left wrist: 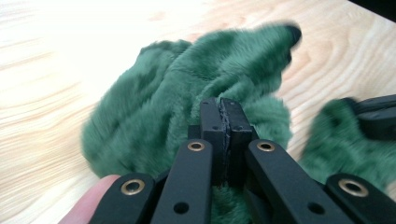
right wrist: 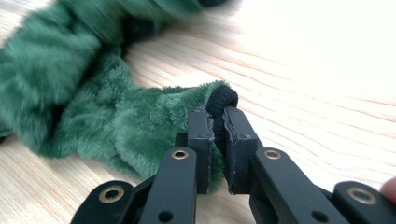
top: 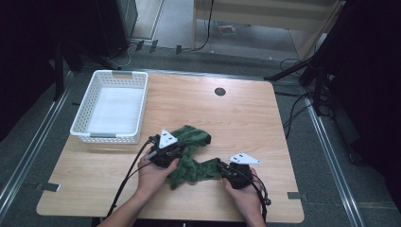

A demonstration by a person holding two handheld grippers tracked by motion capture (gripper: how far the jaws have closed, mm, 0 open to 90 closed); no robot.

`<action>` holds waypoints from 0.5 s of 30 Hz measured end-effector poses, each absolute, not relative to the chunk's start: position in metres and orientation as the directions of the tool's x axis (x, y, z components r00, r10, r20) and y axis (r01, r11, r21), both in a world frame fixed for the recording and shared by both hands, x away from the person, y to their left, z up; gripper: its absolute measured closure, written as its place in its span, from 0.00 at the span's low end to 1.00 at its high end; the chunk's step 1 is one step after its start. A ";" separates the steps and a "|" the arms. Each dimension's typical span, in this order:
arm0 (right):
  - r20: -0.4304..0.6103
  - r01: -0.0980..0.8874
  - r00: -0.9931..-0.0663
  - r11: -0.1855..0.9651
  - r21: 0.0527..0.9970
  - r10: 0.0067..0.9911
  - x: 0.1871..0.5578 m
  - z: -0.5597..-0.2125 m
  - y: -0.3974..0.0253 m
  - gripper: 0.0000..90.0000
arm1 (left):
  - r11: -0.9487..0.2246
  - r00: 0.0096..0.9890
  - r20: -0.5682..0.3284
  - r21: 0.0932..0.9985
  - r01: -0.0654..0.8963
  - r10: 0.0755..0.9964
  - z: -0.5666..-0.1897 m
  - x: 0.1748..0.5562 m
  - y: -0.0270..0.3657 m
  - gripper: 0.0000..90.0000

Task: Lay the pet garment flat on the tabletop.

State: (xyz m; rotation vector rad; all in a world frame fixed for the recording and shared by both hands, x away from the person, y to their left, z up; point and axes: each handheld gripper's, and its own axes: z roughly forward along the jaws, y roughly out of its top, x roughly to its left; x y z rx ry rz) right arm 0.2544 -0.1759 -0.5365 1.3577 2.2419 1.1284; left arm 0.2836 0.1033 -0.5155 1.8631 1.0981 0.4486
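A crumpled green fleece cloth (top: 191, 156) lies on the wooden table (top: 246, 118) near its front edge. My left gripper (top: 171, 152) sits at the cloth's left side; in the left gripper view its jaws are pressed together on a fold of the green cloth (left wrist: 177, 88), gripper (left wrist: 220, 109) shut. My right gripper (top: 221, 165) is at the cloth's right end. In the right gripper view its jaws pinch the black-trimmed edge of the cloth (right wrist: 121, 121), gripper (right wrist: 217, 116) shut on it.
A white plastic basket (top: 112, 106) with nothing in it stands at the table's left rear. A dark round grommet (top: 220, 91) is set in the tabletop at the back. Cables and stands lie on the floor beyond the table.
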 end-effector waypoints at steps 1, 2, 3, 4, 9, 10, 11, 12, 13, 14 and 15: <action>0.140 0.618 -0.506 0.245 0.747 0.851 0.253 -0.536 -0.178 0.93 | -0.180 0.527 -0.133 0.847 0.500 0.839 -0.515 0.280 0.112 1.00; 0.141 0.620 -0.493 0.233 0.749 0.858 0.252 -0.534 -0.181 0.93 | -0.154 0.522 -0.145 0.860 0.487 0.841 -0.513 0.277 0.120 1.00; 0.138 0.619 -0.481 0.225 0.752 0.866 0.252 -0.533 -0.184 0.93 | -0.129 0.526 -0.163 0.871 0.474 0.835 -0.512 0.273 0.128 1.00; 0.134 0.616 -0.456 0.203 0.761 0.880 0.250 -0.531 -0.191 0.93 | -0.117 0.521 -0.162 0.879 0.462 0.838 -0.511 0.267 0.137 1.00; 0.141 0.620 -0.440 0.187 0.762 0.887 0.243 -0.530 -0.199 0.93 | -0.141 0.541 -0.200 0.840 0.525 0.817 -0.523 0.246 0.155 1.00; 0.140 0.622 -0.445 0.193 0.759 0.884 0.240 -0.530 -0.200 0.93 | -0.145 0.542 -0.221 0.821 0.552 0.811 -0.529 0.242 0.157 1.00; 0.141 0.625 -0.450 0.197 0.755 0.882 0.236 -0.530 -0.201 0.93 | -0.140 0.539 -0.247 0.804 0.578 0.805 -0.535 0.238 0.159 1.00; 0.140 0.626 -0.452 0.201 0.754 0.881 0.233 -0.531 -0.202 0.93 | -0.131 0.531 -0.277 0.784 0.606 0.801 -0.540 0.235 0.161 1.00; 0.141 0.625 -0.457 0.204 0.753 0.878 0.229 -0.531 -0.202 0.93 | -0.111 0.517 -0.317 0.762 0.638 0.795 -0.545 0.234 0.163 1.00; 0.153 0.629 -0.461 0.201 0.751 0.874 0.227 -0.531 -0.203 0.91 | -0.094 0.504 -0.356 0.738 0.668 0.787 -0.548 0.234 0.165 0.97; 0.170 0.632 -0.470 0.196 0.750 0.866 0.224 -0.530 -0.203 0.88 | -0.086 0.494 -0.364 0.732 0.676 0.790 -0.549 0.234 0.166 0.90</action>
